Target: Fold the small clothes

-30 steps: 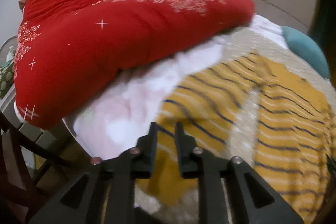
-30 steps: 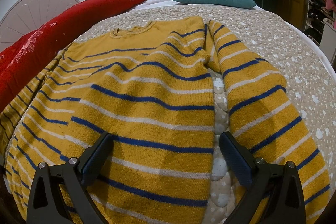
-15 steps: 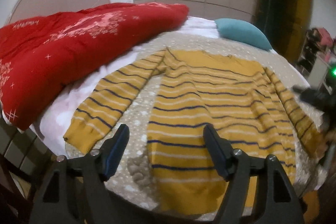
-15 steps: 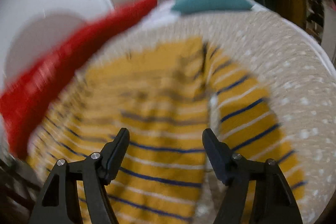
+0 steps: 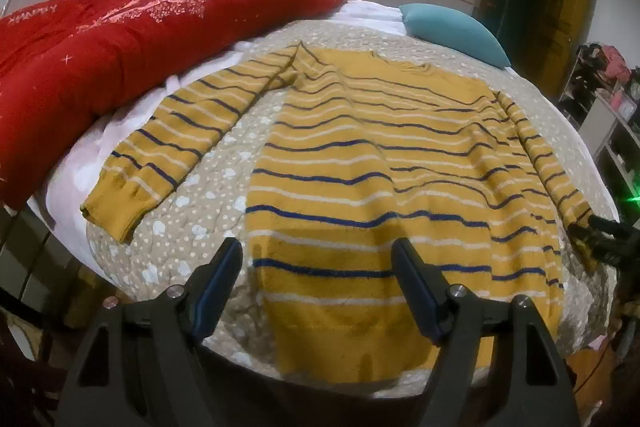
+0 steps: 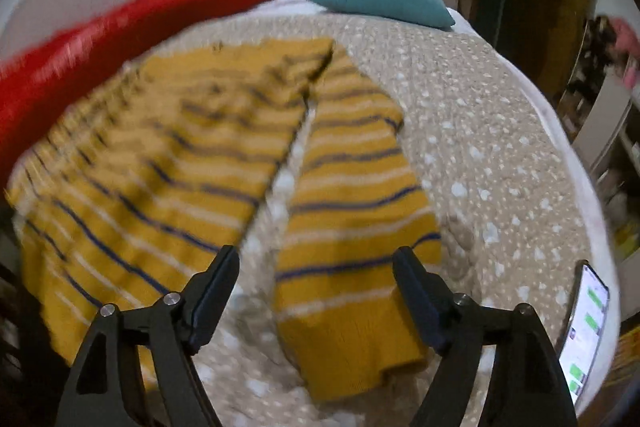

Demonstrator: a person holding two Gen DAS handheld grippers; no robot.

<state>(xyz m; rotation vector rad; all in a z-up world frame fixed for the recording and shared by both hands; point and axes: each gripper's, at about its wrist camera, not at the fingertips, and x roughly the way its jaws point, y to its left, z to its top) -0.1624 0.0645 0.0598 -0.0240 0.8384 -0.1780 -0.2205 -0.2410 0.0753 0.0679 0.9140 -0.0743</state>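
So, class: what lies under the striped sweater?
The sweater lies flat on a beige spotted quilt; its left sleeve end reaches white bedding. Whatever sits beneath the sweater's body is covered.

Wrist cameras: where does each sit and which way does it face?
Left wrist: over the near bed edge, facing the mustard-yellow knit sweater with navy and white stripes; open left gripper in view.
Right wrist: above the sweater's right sleeve; open right gripper in view.
Shared: sweater, red quilt, teal pillow.
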